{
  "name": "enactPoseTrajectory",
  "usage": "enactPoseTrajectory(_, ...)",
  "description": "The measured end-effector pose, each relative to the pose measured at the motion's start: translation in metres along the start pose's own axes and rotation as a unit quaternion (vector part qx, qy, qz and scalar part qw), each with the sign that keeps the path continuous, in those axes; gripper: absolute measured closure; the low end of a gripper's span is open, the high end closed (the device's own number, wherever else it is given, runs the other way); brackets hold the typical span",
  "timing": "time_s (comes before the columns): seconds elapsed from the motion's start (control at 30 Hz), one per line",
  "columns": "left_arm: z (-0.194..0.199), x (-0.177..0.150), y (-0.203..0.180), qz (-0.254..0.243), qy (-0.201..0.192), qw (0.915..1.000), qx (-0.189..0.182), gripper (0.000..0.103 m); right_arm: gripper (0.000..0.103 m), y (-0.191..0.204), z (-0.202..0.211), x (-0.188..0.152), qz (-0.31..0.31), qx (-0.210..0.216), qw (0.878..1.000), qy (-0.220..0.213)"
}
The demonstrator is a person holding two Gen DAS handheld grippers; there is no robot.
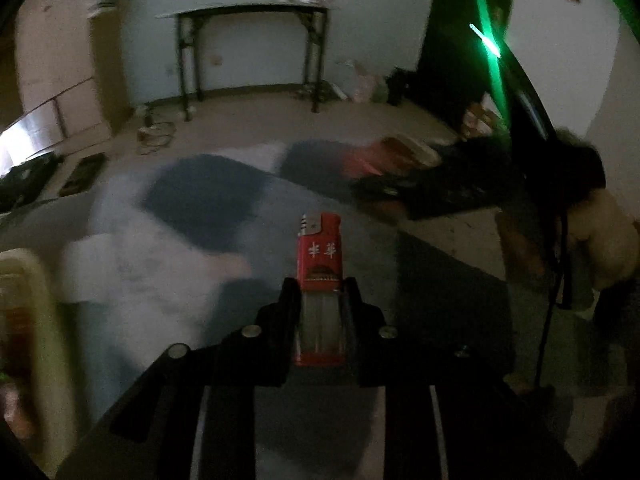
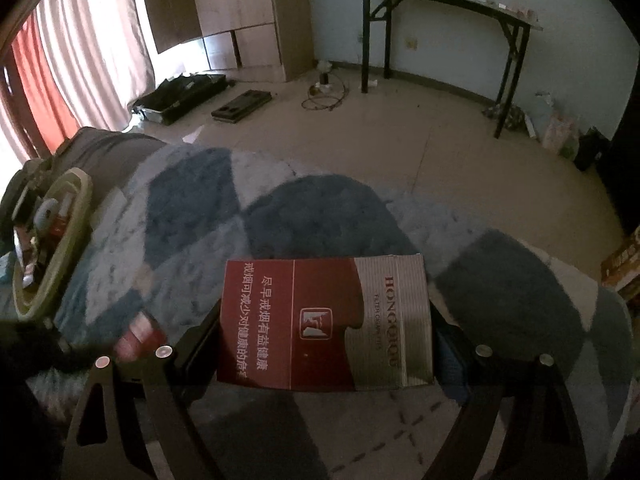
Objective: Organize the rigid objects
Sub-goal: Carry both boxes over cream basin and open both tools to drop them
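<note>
Standing between left gripper point(image 1: 320, 292) jaws: lighter point(image 1: 320, 272); right gripper point(image 2: 326, 320) clamps cigarette pack point(image 2: 326, 320).

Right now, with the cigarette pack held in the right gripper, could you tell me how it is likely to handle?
The cigarette pack is thin cardboard, so it is probably light and could dent if squeezed hard. The right gripper holds its two ends, so it may pivot or sag. Its flat faces should not roll on the blanket.

both my wrist cameras look forward, close over the blue patchwork blanket point(image 2: 192, 208), sharing it and the black-legged table point(image 1: 256, 12).
</note>
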State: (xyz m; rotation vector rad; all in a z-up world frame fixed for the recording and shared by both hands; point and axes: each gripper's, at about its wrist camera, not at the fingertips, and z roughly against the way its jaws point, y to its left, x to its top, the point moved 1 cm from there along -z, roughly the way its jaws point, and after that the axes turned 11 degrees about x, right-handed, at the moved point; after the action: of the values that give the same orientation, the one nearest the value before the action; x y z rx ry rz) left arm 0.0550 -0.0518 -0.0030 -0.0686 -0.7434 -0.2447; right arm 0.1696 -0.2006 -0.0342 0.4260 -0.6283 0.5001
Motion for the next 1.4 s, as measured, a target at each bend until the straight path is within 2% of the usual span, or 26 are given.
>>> enactPoseTrajectory(0.1, 0.038, -0.003, 0.043, -0.021, -0.014, 0.9989, 0.039, 0.079, 0.014, 0.03, 0.015, 0.009, 0.036, 0.01, 0.999, -0.013)
enactPoseTrajectory(0.2, 0.06, -0.006, 0.1, 0.007, -0.014, 0.9972, 0.073, 0.079, 0.014, 0.077, 0.017, 0.021, 0.07, 0.038, 0.997, -0.021)
enactPoseTrajectory(0.23, 0.073, -0.012, 0.125, 0.024, -0.021, 0.9948, 0.096, 0.079, 0.014, 0.089, 0.016, 0.024, 0.077, 0.045, 0.996, -0.022)
enactPoseTrajectory(0.37, 0.102, -0.039, 0.193, 0.08, -0.032, 0.9847, 0.152, 0.079, 0.014, 0.18, 0.002, 0.039, 0.138, 0.076, 0.987, -0.031)
enactPoseTrajectory(0.5, 0.119, -0.072, 0.247, 0.142, -0.025, 0.9722, 0.184, 0.079, 0.014, 0.276, -0.023, 0.04, 0.204, 0.112, 0.972, -0.023)
enactPoseTrajectory(0.63, 0.129, -0.103, 0.28, 0.171, -0.019, 0.9646, 0.2, 0.079, 0.014, 0.34, -0.054, 0.029, 0.243, 0.14, 0.96, 0.008)
enactPoseTrajectory(0.73, 0.127, -0.123, 0.3, 0.194, -0.011, 0.9599, 0.202, 0.079, 0.014, 0.359, -0.071, 0.019, 0.257, 0.141, 0.956, 0.024)
enactPoseTrajectory(0.87, 0.115, -0.137, 0.319, 0.213, 0.005, 0.9558, 0.202, 0.079, 0.014, 0.364, -0.091, 0.024, 0.253, 0.139, 0.957, 0.036)
enactPoseTrajectory(1.03, 0.098, -0.138, 0.328, 0.207, 0.02, 0.9601, 0.188, 0.079, 0.014, 0.371, -0.108, 0.037, 0.269, 0.13, 0.954, 0.039)
enactPoseTrajectory(1.2, 0.089, -0.144, 0.342, 0.233, 0.032, 0.9541, 0.185, 0.079, 0.014, 0.38, -0.127, 0.042, 0.275, 0.129, 0.952, 0.042)
enactPoseTrajectory(1.33, 0.087, -0.146, 0.342, 0.233, 0.032, 0.9532, 0.19, 0.078, 0.013, 0.382, -0.127, 0.041, 0.272, 0.131, 0.953, 0.038)
enactPoseTrajectory(1.37, 0.087, -0.146, 0.341, 0.234, 0.034, 0.9523, 0.192, 0.078, 0.011, 0.381, -0.127, 0.04, 0.272, 0.132, 0.952, 0.039)
enactPoseTrajectory(1.4, 0.087, -0.147, 0.341, 0.235, 0.035, 0.9516, 0.194, 0.068, 0.009, 0.381, -0.129, 0.04, 0.271, 0.133, 0.952, 0.042)
